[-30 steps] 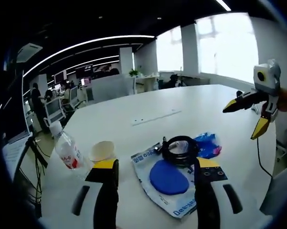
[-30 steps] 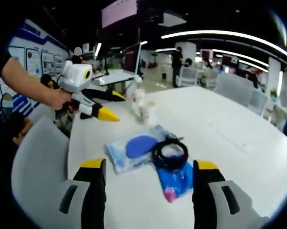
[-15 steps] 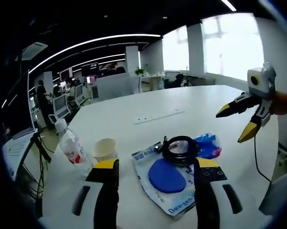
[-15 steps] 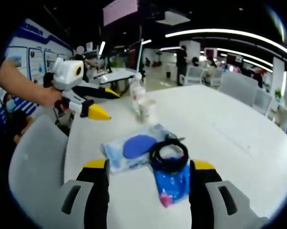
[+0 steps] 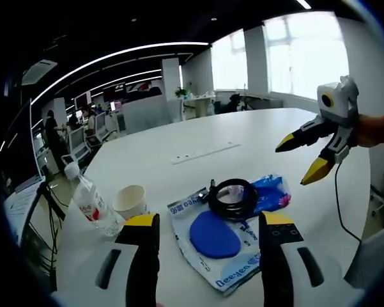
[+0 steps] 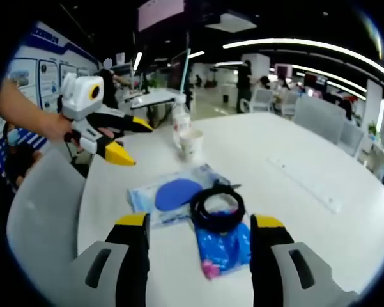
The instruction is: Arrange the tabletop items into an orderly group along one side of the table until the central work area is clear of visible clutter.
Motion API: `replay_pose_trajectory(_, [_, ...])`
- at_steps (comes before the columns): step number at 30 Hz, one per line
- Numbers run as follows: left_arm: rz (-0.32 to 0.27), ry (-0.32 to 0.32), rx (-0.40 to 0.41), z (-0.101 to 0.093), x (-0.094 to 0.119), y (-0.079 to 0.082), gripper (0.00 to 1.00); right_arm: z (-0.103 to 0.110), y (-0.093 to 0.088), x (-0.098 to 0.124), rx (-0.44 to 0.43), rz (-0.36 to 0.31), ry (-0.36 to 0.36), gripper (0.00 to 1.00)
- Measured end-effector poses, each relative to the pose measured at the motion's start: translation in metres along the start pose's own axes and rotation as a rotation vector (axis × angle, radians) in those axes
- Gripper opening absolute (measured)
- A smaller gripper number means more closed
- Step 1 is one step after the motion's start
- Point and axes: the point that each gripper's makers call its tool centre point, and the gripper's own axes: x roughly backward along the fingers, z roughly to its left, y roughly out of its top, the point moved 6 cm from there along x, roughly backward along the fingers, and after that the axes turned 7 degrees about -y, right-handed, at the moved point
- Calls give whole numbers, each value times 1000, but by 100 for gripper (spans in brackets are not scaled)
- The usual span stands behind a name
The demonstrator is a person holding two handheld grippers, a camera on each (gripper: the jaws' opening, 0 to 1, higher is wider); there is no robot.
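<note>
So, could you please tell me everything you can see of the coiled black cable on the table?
The black cable is wound into a flat ring of several loops, with a plug end sticking out at one side. It looks rubbery and matte. It lies on the white table, overlapping the clear packet with the blue disc and the blue bag. Neither gripper touches it.

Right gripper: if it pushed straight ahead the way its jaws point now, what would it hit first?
Most likely the black coiled cable, lying between the open right gripper's jaws on top of the blue bag. Depth is uncertain; if aimed lower, the bag comes first.
</note>
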Motion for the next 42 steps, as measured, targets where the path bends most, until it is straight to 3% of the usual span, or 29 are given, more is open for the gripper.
replay_pose_trajectory(12, [14,-46,12,-12,-21,-5,60,-14,-6,-9,-33,36,-40,53])
replay_pose_trajectory(27, [19,-73,51,-5,-48,-7,59,-33,-12,-31,-135,56,-81,48])
replay_pose_trajectory(42, [40,-117,94,-8,-79,-20,57,-45,-22,-53,-208,85,-69,43])
